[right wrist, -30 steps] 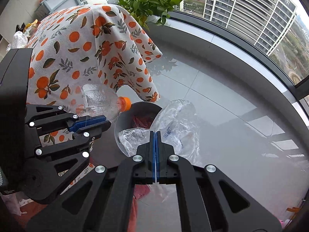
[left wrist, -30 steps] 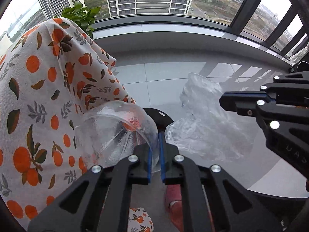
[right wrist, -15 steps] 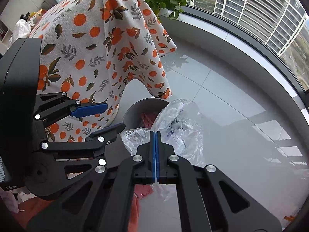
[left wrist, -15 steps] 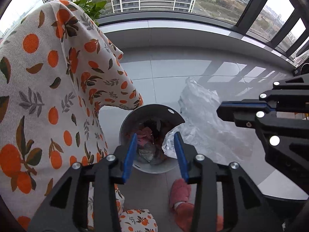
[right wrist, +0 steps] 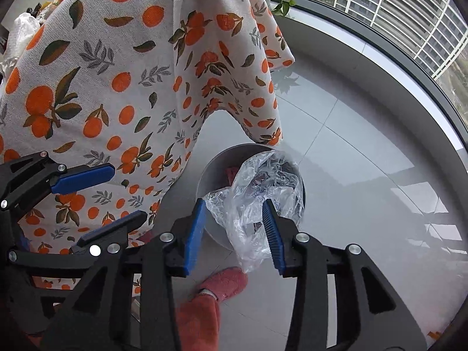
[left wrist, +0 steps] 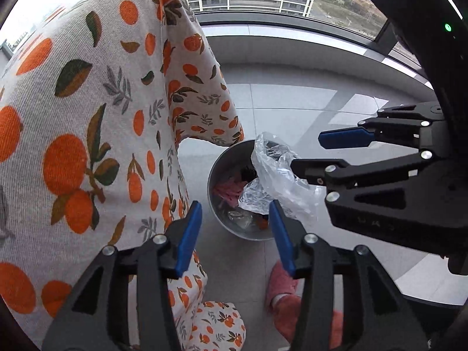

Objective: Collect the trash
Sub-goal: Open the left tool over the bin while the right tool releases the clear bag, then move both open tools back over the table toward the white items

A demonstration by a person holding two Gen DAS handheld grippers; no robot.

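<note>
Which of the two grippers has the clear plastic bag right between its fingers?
The right gripper: the plastic bag hangs between its open blue pads. The left gripper frames only the bin.

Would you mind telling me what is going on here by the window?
A person is collecting trash with two handheld grippers. Both hover over a round grey metal bin on the floor, beside an orange-print tablecloth. The left gripper is open and empty. The right gripper's jaws have just been opening, and the crumpled clear plastic bag hangs between them over the bin's rim.
</note>
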